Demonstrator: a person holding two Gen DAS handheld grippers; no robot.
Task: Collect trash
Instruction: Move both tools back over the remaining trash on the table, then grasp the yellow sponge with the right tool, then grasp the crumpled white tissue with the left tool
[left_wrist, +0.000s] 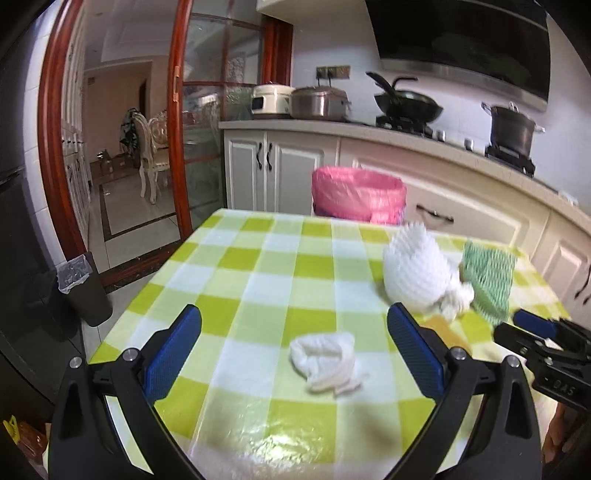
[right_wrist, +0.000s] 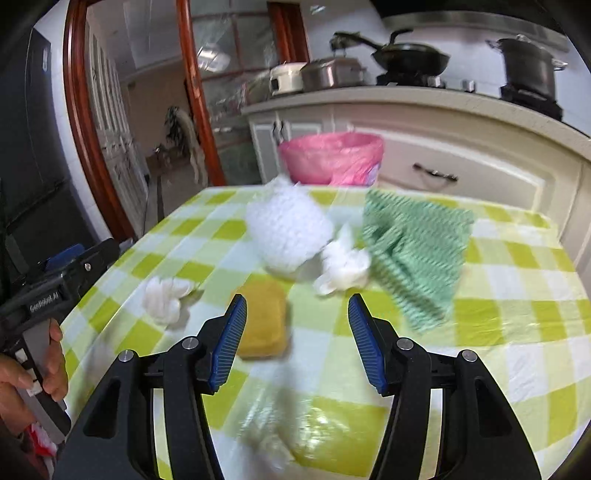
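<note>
Trash: five loose pieces on a table under a green-and-white check cloth.

- Tissue, crumpled white; near part of the table, lying between the left gripper's fingers but touched by neither. In the right view the same tissue sits left of the sponge.
- Foam net, white, domed; right of centre, farther back.
- Wad, a second white crumple; just beside the foam net on its right, touching the green net's near-left edge.
- Green net, flat mesh sleeve; right side.
- Sponge, yellow block; near the foam net, partly behind the right gripper's left finger.

Left gripper: jaws spread wide, nothing gripped.
Right gripper: jaws about half apart, empty, above the cloth in front of the sponge and wad.

Bin, pink liner; on the floor beyond the table's far edge, in front of the cabinets.

A hand grips the left gripper's handle at the left edge of the right view.
</note>
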